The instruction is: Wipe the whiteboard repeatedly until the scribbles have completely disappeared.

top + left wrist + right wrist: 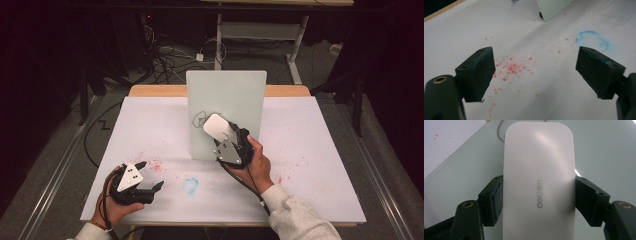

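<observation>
The white, rounded-rectangle plastic eraser, printed with a grey "deli" mark, sits pinched across its width between the two black jaws of the right gripper. Its long axis runs away from the hand, up and to the left in the high view, so its rounded far end lies over the pale, frosted upright whiteboard panel that stands at the middle of the table. Whether the eraser's underside actually presses on the panel I cannot tell from these views.

Just beyond and left of the eraser's far end is a thin dark scribbled loop drawn on the panel. If wiping is the aim, the mark lies ahead of the eraser along its own long axis, so a short push up and left would carry it across. The right hand is plainly the nearer one.

The left gripper rests low at the near left of the table, well apart from the panel, its jaws spread wide with nothing between them. Under it the white paper table cover carries a scatter of red specks and, a little to the right, a smudged blue ring.
</observation>
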Motion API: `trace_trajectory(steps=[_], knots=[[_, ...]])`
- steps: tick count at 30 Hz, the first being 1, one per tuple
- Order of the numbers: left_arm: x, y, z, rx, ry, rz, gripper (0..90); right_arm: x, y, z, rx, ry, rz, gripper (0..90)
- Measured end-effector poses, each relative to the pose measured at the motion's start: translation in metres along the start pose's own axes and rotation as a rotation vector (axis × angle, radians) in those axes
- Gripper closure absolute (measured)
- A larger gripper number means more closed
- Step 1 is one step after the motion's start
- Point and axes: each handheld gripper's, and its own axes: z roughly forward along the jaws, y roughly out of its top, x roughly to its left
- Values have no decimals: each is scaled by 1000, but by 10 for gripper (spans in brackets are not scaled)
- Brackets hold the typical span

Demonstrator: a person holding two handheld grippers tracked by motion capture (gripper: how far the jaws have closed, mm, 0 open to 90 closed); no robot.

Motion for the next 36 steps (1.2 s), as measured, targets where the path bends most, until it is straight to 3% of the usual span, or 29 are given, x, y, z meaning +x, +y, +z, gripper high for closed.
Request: trace_trajectory(steps=[1, 5, 6, 8, 9, 11, 13, 15, 17, 19, 22, 24, 27, 29, 32, 36], knots=[[0, 0, 0, -2, -1, -1, 153, 2, 4, 2, -3, 7, -20, 311], [2, -1, -3, -3, -2, 1, 154, 15, 17, 7, 4, 52, -11, 311], [2, -1, -3, -10, -3, -3, 153, 21, 19, 9, 9, 67, -29, 311], [3, -2, -6, -12, -3, 0, 153, 32, 22, 11, 17, 50, -71, 311], [3, -2, -7, -15, -3, 0, 153, 31, 25, 12, 23, 50, -85, 311], [5, -4, -10, -13, 0, 3, 154, 21, 29, 13, 13, 53, -59, 311], [7, -6, -13, -15, 3, 4, 155, 9, 33, 13, 6, 6, -24, 311], [9, -8, -17, -24, 9, 2, 154, -3, 36, 12, -1, -13, 10, 311], [11, -10, -19, -33, 12, 3, 154, -6, 38, 13, -1, -21, 23, 311], [12, -13, -22, -36, 17, 2, 156, 0, 37, 13, 5, -42, 4, 311], [14, -19, -26, -43, 21, -13, 156, 16, 34, 14, 16, 21, -25, 311], [15, -18, -29, -63, 30, -18, 156, 30, 31, 14, 35, 47, -73, 311], [11, -14, -31, -89, 44, -6, 156, 38, 27, 13, 48, 52, -95, 311], [8, -13, -31, -84, 45, 4, 157, 32, 29, 12, 51, 59, -72, 311], [6, -13, -28, -76, 50, 28, 157, 13, 32, 11, 40, 5, -26, 311], [3, -13, -26, -65, 51, 11, 164, -19, 33, 8, 25, -51, 47, 311]])
